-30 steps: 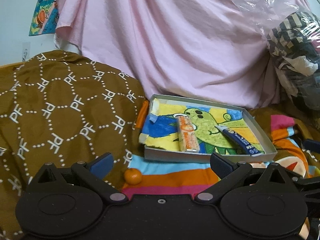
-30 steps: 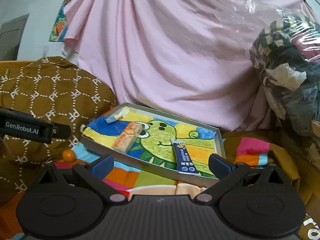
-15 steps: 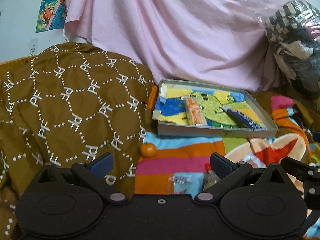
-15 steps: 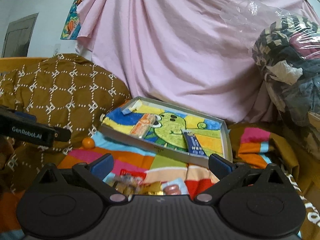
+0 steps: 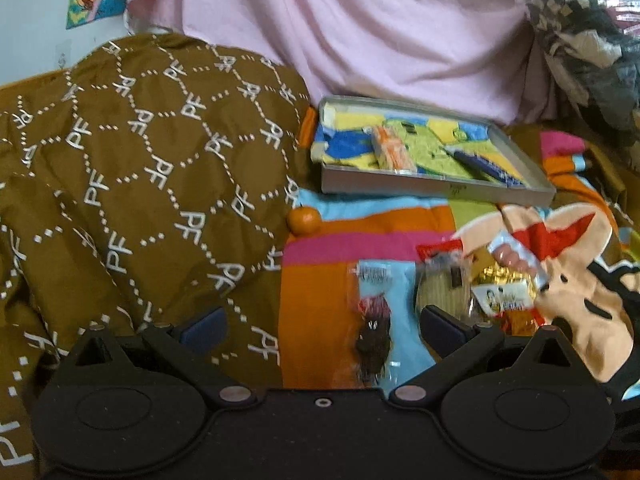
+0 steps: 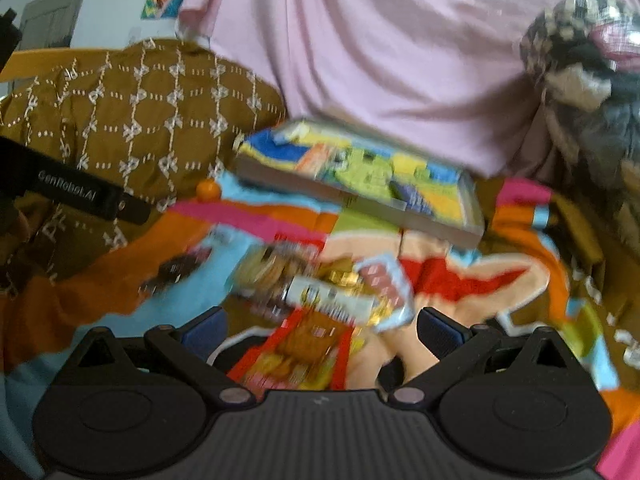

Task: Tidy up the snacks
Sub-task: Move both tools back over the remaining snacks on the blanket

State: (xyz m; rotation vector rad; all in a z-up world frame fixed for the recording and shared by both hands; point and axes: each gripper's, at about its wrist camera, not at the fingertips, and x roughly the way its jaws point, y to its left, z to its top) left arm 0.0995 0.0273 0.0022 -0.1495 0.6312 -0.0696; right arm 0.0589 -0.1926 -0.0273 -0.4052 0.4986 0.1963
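2 big cloths bound your working room: the pink sheet (image 5: pixel 400 28) hangs behind everything, and the brown quilt (image 5: pixel 152 168) heaps up along the left. Between them the striped blanket (image 5: pixel 380 224) gives you an open band of flat cloth from the tray (image 5: pixel 436 190) down to the loose snacks. The tray sits at the far end, its back edge near the sheet, with an orange packet (image 5: pixel 390 152) and a blue packet (image 5: pixel 486 162) lying apart inside. A small orange fruit (image 5: pixel 303 219) rests just beside the quilt's edge. The snack pile (image 6: pixel 320 292) lies just ahead of your right gripper (image 6: pixel 320 328), blurred. Your left gripper (image 5: pixel 322 326) hangs over a dark snack packet (image 5: pixel 374 320). Both grippers are spread wide, holding nothing.
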